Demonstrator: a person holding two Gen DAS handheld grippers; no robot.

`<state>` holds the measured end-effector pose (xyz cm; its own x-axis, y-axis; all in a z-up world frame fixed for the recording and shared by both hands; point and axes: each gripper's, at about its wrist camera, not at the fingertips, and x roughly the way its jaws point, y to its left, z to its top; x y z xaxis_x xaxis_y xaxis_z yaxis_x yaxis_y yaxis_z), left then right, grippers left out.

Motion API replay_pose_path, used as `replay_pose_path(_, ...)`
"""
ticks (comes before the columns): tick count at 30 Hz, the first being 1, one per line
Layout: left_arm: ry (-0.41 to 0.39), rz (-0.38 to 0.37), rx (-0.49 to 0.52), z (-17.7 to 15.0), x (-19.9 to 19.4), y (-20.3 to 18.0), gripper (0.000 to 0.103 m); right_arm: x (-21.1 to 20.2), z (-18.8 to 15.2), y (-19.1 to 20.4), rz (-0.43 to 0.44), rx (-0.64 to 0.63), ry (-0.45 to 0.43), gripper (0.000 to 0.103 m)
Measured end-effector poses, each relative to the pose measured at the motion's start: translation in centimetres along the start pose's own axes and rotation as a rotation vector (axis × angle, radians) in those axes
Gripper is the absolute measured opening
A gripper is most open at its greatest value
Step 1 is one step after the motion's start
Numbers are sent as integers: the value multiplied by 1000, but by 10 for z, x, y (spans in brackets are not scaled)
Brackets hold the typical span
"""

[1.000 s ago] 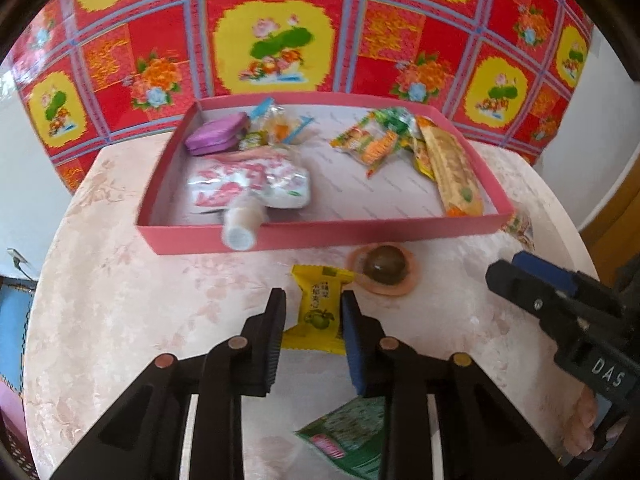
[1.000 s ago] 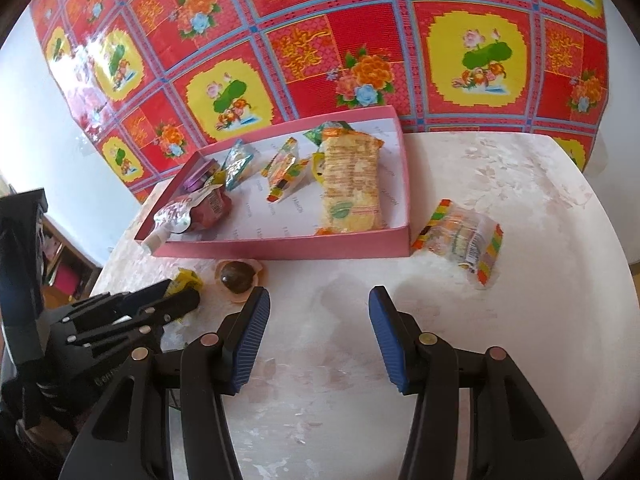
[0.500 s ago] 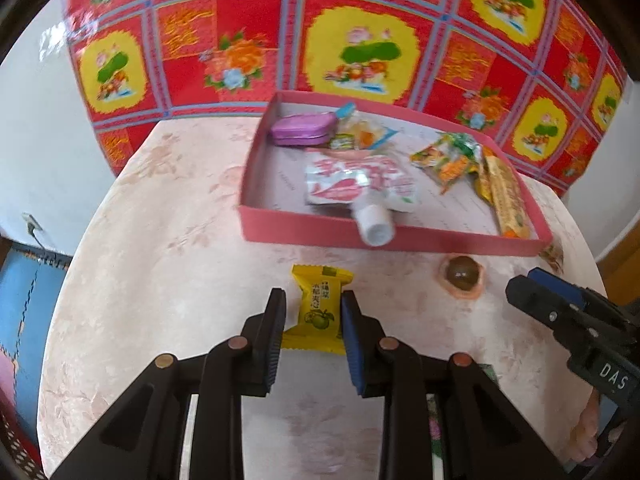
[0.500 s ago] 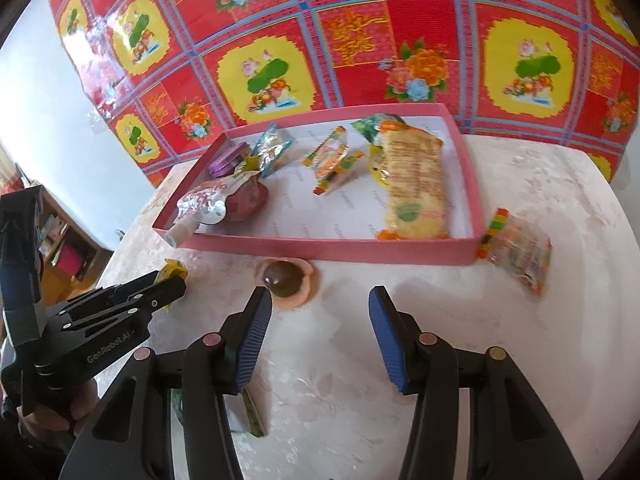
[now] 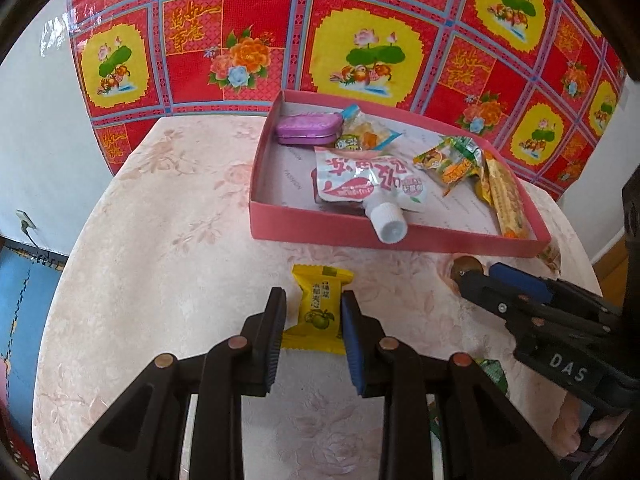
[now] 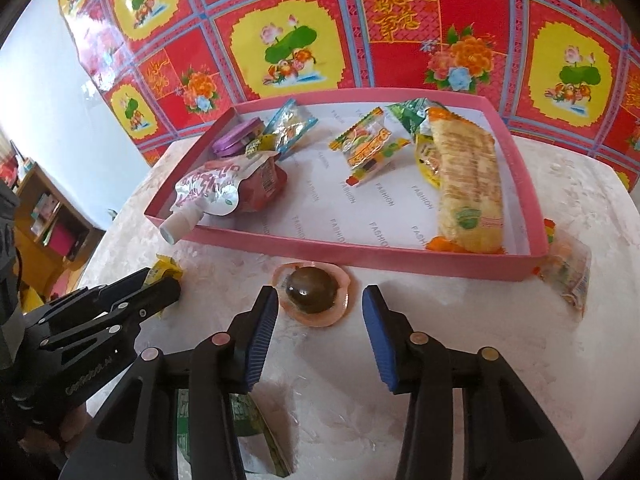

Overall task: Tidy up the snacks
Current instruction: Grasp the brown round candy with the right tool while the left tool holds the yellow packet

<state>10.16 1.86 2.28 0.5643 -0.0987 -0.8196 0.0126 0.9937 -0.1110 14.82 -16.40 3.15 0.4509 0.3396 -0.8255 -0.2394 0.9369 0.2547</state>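
Your right tongs (image 6: 320,308) carry "DAS" lettering and the pink tray (image 6: 360,254) liner reads "FASHION". Your left tongs (image 5: 312,312) clamp the yellow fruit-printed packet (image 5: 318,308) on the worktop (image 5: 160,260); the right, just narrowing, stand apart beside the brown sweet (image 6: 310,290) below the tray.

Under the right gripper (image 6: 320,312), behind and left of its jaws, a green foil snack packet (image 6: 256,436) lies mostly hidden by the black frame; its print cannot be read. In the left wrist view only a green corner of it shows past that frame. The yellow wrapped sweet (image 5: 318,308) between the left gripper's (image 5: 313,320) jaws has its side edges covered by the pads. Right of the right jaws, the clear packet with rainbow-striped edges (image 6: 568,272) is half hidden behind the pink cardboard tray (image 6: 360,256). The round brown sweet in a peach wrapper (image 5: 466,266) is largely screened by the right gripper's tip in the left view.
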Motion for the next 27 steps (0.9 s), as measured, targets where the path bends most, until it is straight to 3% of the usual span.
replay_pose_path(14, 2, 4, 11, 0, -1, -1, 29, 3, 0, 8, -69, -48, -22, 35)
replay_pose_path(27, 9, -6, -4, 0, -5, -2, 29, -15, -6, -14, -16, 16, -19, 34)
